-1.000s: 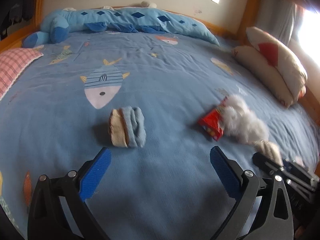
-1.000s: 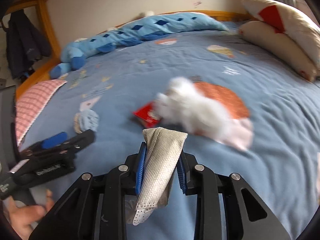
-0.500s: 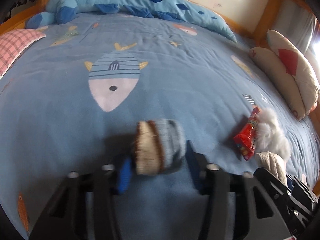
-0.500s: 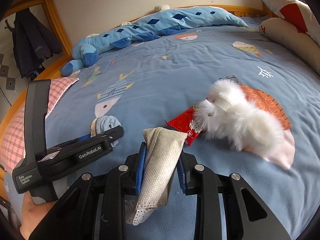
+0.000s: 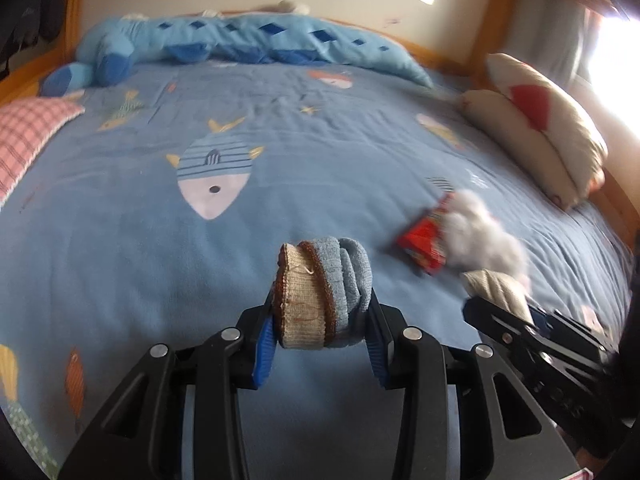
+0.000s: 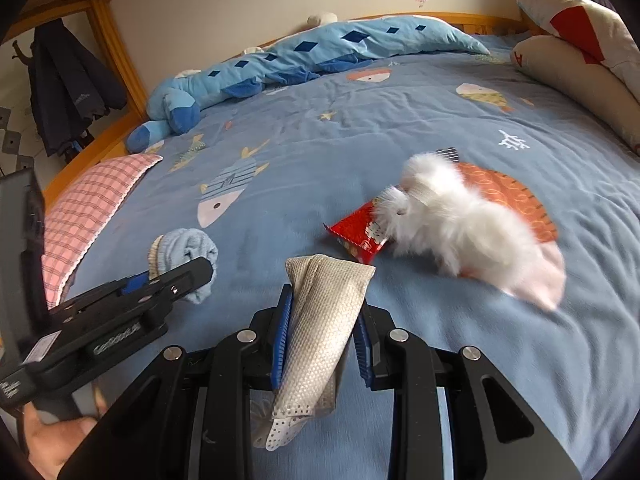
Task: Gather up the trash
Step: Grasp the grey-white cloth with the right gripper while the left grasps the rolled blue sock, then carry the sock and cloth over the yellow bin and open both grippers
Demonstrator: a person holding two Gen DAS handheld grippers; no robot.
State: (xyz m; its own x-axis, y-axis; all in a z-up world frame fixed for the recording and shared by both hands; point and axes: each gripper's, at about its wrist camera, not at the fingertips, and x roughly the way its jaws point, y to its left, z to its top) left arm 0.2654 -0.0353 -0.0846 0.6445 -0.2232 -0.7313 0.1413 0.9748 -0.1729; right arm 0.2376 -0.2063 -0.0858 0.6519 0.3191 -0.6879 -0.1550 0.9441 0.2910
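My left gripper (image 5: 320, 328) is shut on a rolled blue-and-beige sock bundle (image 5: 320, 280) and holds it just above the blue bedspread (image 5: 160, 240). It shows at the left of the right wrist view (image 6: 172, 280), with the bundle (image 6: 188, 248) in it. My right gripper (image 6: 320, 320) is shut on a beige mesh cloth (image 6: 320, 320), which hangs down between the fingers. The cloth also shows in the left wrist view (image 5: 496, 288). A red snack wrapper (image 6: 360, 232) lies on the bed just ahead of the right gripper, partly under a white fluffy thing (image 6: 456, 220).
A long blue plush toy (image 6: 300, 56) lies along the headboard. Cream pillows with red patches (image 5: 536, 128) stand at the right. A pink checked pillow (image 6: 88, 208) is at the left. Dark coats (image 6: 68, 80) hang beyond the wooden bed frame.
My left gripper moved forward onto the sock bundle, shut on it and lifted it a little. My right gripper stayed shut on the mesh cloth.
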